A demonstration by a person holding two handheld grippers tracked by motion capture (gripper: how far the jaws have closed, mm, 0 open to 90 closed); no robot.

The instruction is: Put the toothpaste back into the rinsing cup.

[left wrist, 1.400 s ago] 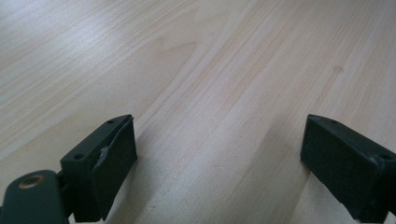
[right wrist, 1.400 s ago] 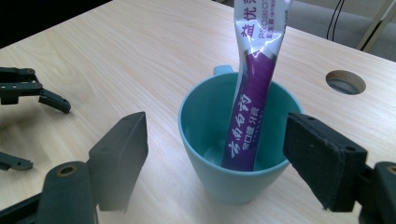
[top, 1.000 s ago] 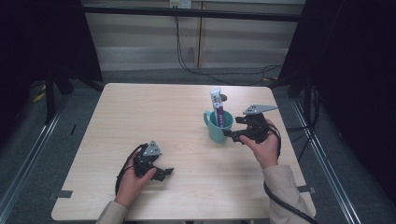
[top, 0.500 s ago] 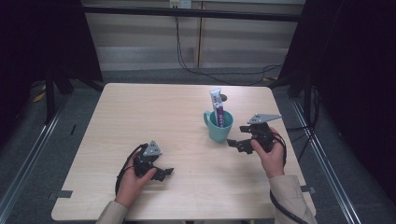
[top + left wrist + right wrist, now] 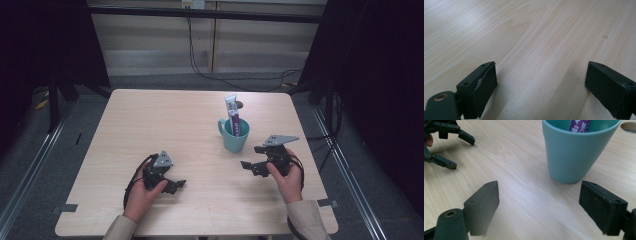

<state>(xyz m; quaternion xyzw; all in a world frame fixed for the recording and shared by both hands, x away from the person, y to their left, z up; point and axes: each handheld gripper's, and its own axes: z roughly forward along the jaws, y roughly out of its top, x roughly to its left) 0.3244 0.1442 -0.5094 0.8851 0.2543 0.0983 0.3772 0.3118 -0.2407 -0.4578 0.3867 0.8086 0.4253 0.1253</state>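
the desk [image 5: 150, 125] is pale wood with a fine, streaky grain running across it. the cup [image 5: 233, 136] is teal, plain, without print. the tube [image 5: 232, 114] standing in it is white at the top and purple lower down, with small white lettering on the purple. both grippers are black: the left gripper [image 5: 172, 186] and the right gripper [image 5: 252, 161] each carry a grey plate on top. the jaws are matte black.

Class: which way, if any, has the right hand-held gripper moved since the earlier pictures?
Yes: the right hand-held gripper has drawn back from the teal cup toward the table's near edge.
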